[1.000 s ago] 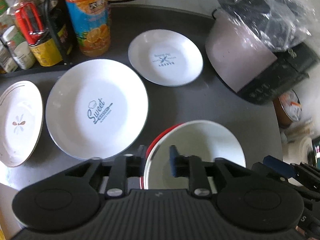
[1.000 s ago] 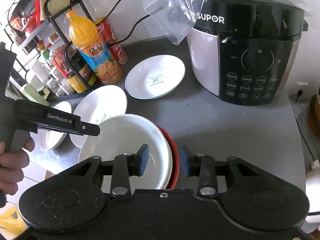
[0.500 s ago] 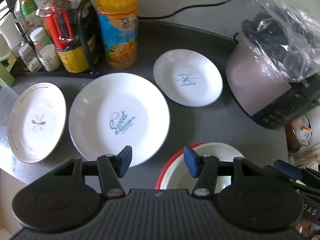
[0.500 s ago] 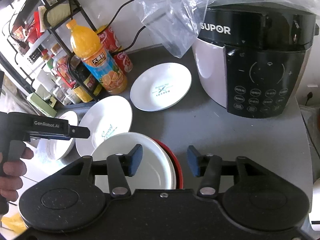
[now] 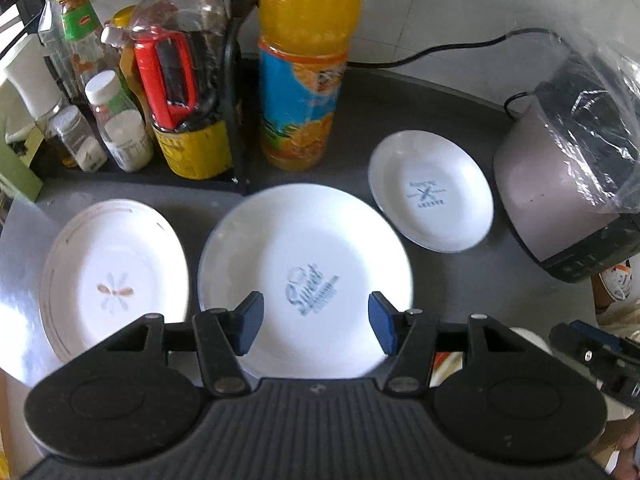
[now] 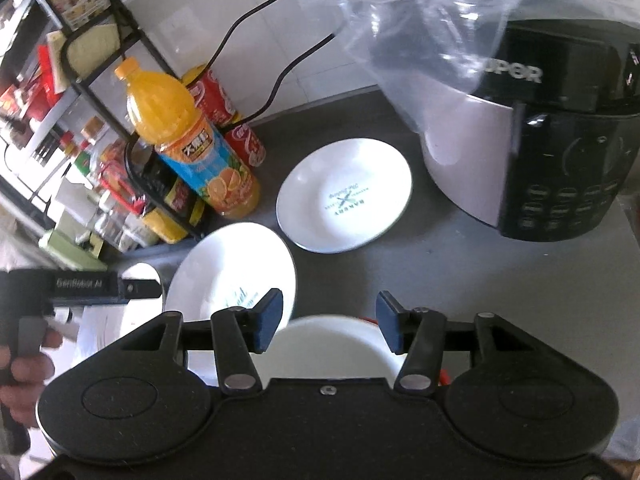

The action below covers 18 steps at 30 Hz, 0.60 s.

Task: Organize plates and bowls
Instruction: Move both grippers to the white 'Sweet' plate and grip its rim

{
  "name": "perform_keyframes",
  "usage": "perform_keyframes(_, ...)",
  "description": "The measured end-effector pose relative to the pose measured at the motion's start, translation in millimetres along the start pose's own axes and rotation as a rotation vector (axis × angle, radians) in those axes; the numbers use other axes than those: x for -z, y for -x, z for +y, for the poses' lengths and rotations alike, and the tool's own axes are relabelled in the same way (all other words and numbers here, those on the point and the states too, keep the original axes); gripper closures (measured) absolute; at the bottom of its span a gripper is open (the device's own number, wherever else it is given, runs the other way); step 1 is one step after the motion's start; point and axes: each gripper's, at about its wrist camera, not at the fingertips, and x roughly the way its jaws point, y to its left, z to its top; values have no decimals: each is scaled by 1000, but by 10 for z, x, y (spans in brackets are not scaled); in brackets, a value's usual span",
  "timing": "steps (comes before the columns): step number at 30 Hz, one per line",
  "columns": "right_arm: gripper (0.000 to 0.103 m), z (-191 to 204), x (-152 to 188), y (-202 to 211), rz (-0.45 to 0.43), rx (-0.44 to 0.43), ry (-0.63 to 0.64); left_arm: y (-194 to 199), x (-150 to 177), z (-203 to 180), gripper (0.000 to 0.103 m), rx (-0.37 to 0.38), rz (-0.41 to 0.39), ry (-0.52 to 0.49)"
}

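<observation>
Plates lie spread over the dark counter (image 5: 460, 292). From my left wrist camera I see the large "Sweet" plate (image 5: 306, 280) in the middle, directly ahead of my left gripper (image 5: 316, 322), whose fingers are spread wide with nothing between them, hovering over the plate's near half. Just beside it on the left sits a gold-rimmed plate with a flower mark (image 5: 114, 280), apart from it by a narrow gap. Farther back and to the right rests a smaller plate with a crossed-utensil logo (image 5: 430, 190), near the grey rice cooker (image 5: 560, 184), which wears a clear plastic bag (image 5: 600, 132). An orange juice bottle (image 5: 304, 64) stands upright behind the large plate, next to a black rack crowded with condiment bottles (image 5: 120, 92).

From my right wrist camera, my right gripper (image 6: 330, 320) is likewise released, fingers parted and holding nothing. Just below them sits a white bowl (image 6: 332, 344) nested in a red-rimmed bowl (image 6: 442, 376), only a sliver of which shows. Two red cans (image 6: 228, 120) stand behind the juice bottle.
</observation>
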Motion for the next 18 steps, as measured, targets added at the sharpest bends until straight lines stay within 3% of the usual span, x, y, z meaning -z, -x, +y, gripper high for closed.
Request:
perform_keyframes(7,51,352,-54,-209,-2,13,-40,-47,-149,387,47,32,-3,-33)
perform_keyframes(16,55,561,-59,-595,77,30,-83,-279,-256,744,51,88,29,-38)
perform_keyframes(18,56,592,-54,-672,95,44,-80,-359,-282,791,51,100,21,-78)
